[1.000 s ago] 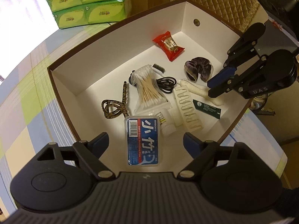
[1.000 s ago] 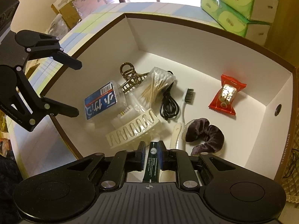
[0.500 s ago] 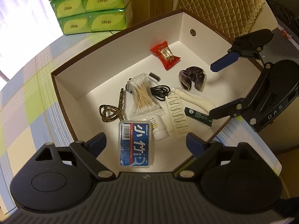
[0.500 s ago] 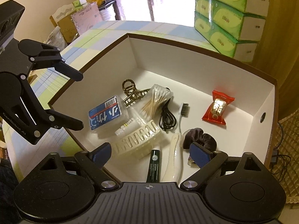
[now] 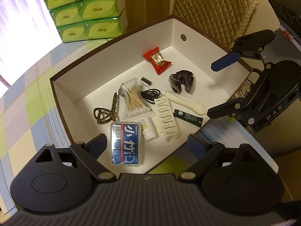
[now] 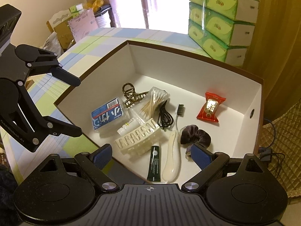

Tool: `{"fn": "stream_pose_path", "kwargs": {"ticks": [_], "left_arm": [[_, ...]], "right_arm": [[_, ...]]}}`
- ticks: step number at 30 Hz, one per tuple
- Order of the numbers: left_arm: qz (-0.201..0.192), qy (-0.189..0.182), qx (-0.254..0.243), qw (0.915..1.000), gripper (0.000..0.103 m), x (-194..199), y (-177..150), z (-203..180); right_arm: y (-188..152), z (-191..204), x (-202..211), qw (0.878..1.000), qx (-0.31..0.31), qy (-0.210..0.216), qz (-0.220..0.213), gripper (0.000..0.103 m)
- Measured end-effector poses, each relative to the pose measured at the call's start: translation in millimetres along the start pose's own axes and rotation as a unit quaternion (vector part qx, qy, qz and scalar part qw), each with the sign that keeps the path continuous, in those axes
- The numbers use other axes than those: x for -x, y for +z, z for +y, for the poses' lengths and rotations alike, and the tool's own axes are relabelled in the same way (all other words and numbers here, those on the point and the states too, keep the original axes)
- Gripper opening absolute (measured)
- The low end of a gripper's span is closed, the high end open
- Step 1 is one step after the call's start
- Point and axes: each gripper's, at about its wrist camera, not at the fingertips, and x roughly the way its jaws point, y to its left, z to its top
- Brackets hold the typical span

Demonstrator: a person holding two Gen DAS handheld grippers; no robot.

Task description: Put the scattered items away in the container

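Left wrist view: the left hand-held gripper [image 5: 144, 144] hangs spread and empty over the container [image 5: 197, 29], the blue case [image 5: 126, 144] lying inside between its fingers.

Right wrist view: the right hand-held gripper [image 6: 150, 154] is likewise apart, the green tube [image 6: 155, 163] just ahead inside. Seemingly nothing remains on the desk [image 6: 105, 35]; next, check around the box.

toothbrush [image 5: 185, 101] neck hidden under cable [image 5: 150, 95] and cotton swab bag [image 5: 134, 98] | small white bottle [image 6: 128, 125] mostly covered by cream hair claw [image 6: 138, 138] | green tube [image 6: 155, 163] print too small to read | tissue packs [image 5: 84, 9] cut by top edge
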Motion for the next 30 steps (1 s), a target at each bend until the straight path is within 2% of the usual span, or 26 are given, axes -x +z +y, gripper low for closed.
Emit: {"fn": "stream_pose_path", "kwargs": {"ticks": [15, 18, 25, 30], "left_arm": [[-0.033, 0.005, 0.004, 0.9994, 0.095, 24.3, -19.4, -29.2], [-0.04, 0.007, 0.013, 0.9991, 0.1, 29.8, -23.4, -30.3], [-0.059, 0.03, 0.026, 0.9975, 0.1, 40.8, -36.1, -32.8], [-0.079, 0.035, 0.043, 0.9954, 0.1, 53.1, -46.2, -31.1]], "right_arm": [[-24.6, 23.6, 27.0, 0.999, -0.024, -0.033, -0.034, 0.096], [-29.6, 29.3, 31.2, 0.998, -0.031, -0.042, -0.043, 0.096], [-39.1, 41.2, 38.2, 0.993, -0.075, -0.069, -0.066, 0.096], [-44.4, 55.5, 42.8, 0.985, -0.109, -0.098, -0.094, 0.096]]}}
